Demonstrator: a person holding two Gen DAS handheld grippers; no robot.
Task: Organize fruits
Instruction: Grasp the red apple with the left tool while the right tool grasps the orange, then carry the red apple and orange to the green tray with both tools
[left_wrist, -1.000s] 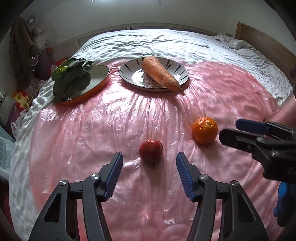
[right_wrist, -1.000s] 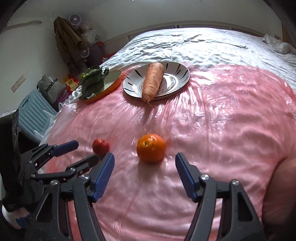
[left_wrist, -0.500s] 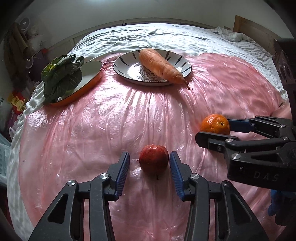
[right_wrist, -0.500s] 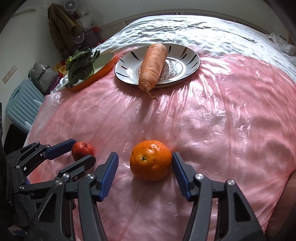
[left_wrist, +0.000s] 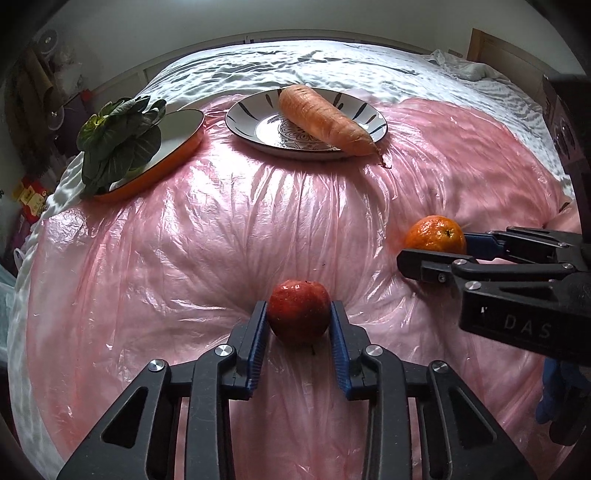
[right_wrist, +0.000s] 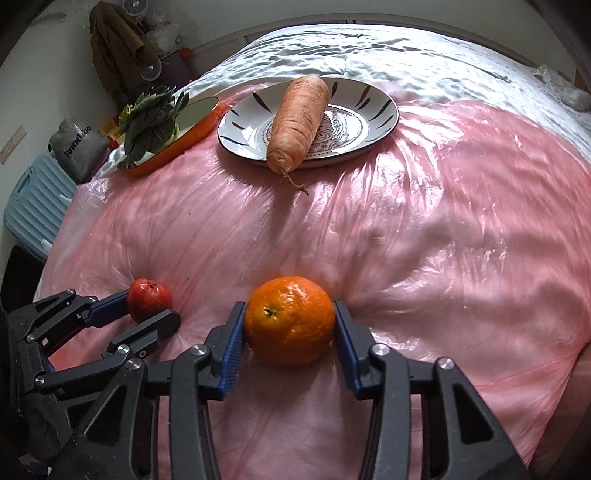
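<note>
From the left wrist camera, the left gripper (left_wrist: 298, 325) has its two blue pads pressed against both sides of a red apple (left_wrist: 298, 316), which sits low on the pink plastic sheet (left_wrist: 221, 236) spread over the bed (left_wrist: 332, 62); the sheet puckers around the fruit. To the right, the right gripper (left_wrist: 439, 248) reaches in from the edge with an orange (left_wrist: 435, 234) caught between its fingers, one black finger in front and one blue pad behind. Farther back, a carrot (left_wrist: 324, 119) lies slantwise on a striped white plate (left_wrist: 243, 122), its thin tip hanging over the near rim. Left of that, a bunch of leafy greens (left_wrist: 118, 142) rests on an orange-rimmed dish (left_wrist: 181, 125). From the right wrist camera, the right gripper (right_wrist: 290, 326) is closed to the width of the orange (right_wrist: 290, 319), both pads touching its skin, the fruit resting on the sheet (right_wrist: 424, 229). At the left, the left gripper (right_wrist: 147, 308) clasps the apple (right_wrist: 149, 298). Beyond, the carrot (right_wrist: 298, 123) lies on the plate (right_wrist: 373, 110), with the greens (right_wrist: 149, 123) on their dish (right_wrist: 199, 110) beside it.
</note>
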